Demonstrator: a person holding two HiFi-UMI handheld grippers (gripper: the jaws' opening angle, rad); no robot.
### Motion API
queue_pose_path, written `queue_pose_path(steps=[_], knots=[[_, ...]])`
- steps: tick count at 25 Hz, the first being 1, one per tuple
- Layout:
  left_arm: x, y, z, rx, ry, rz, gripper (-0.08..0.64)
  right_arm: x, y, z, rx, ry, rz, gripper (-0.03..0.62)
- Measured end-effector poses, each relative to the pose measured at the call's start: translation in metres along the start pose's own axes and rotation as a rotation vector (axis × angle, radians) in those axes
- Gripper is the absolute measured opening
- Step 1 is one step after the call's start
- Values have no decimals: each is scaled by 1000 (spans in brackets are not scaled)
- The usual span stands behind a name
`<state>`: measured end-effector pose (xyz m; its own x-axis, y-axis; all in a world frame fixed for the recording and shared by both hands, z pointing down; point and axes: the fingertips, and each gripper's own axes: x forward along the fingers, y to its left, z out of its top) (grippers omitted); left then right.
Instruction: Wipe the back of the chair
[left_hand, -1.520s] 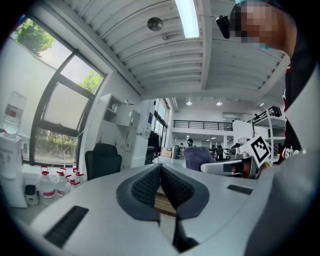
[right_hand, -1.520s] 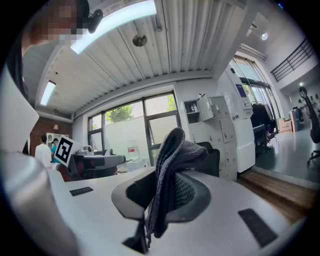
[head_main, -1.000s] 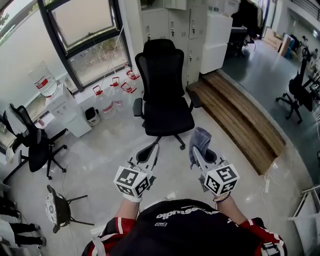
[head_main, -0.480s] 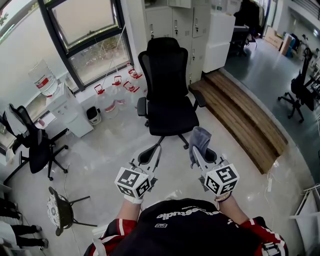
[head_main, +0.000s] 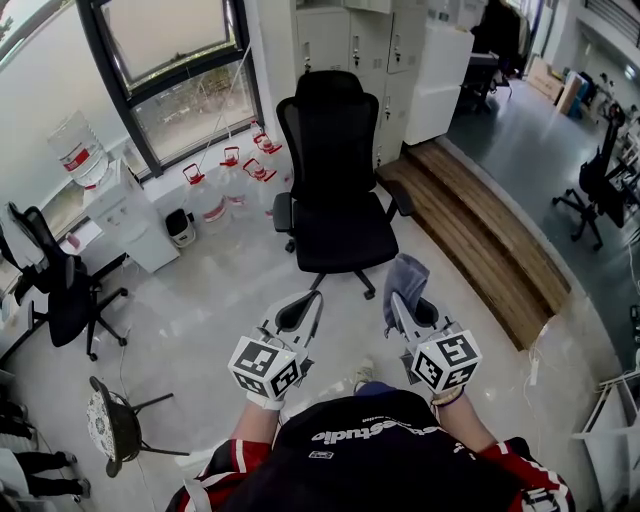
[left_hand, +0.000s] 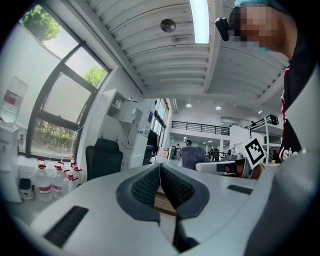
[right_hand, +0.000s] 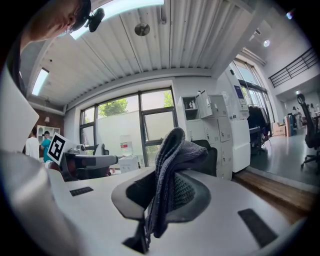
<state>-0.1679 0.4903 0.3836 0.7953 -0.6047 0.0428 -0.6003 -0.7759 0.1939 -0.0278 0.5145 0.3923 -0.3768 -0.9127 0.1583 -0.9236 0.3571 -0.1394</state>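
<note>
A black office chair (head_main: 334, 165) stands ahead of me in the head view, its seat facing me and its backrest toward the cabinets. It also shows small in the left gripper view as the chair (left_hand: 103, 159). My right gripper (head_main: 398, 297) is shut on a grey cloth (head_main: 405, 277), which sticks up between the jaws; the cloth (right_hand: 172, 170) fills the middle of the right gripper view. My left gripper (head_main: 303, 305) is shut with nothing between its pads. Both grippers hover short of the chair's base.
Water jugs with red caps (head_main: 222, 181) stand under the window left of the chair. A wooden step (head_main: 478, 230) runs along the right. A second black chair (head_main: 60, 285) and a small stool (head_main: 110, 418) stand at the left. White cabinets (head_main: 378, 55) are behind the chair.
The view has shifted slightly forward; the chair sits a little higher and to the right in the head view. Both grippers keep their pose and grip.
</note>
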Motion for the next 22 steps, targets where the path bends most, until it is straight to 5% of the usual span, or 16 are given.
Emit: queue_pose_path(steps=[10,22], knots=[[86,67,0,17,43,43,25,94,-68,7,42,5,48,52],[260,153,52,63,63,67,25,233,-192,65,56,-8,130,52]])
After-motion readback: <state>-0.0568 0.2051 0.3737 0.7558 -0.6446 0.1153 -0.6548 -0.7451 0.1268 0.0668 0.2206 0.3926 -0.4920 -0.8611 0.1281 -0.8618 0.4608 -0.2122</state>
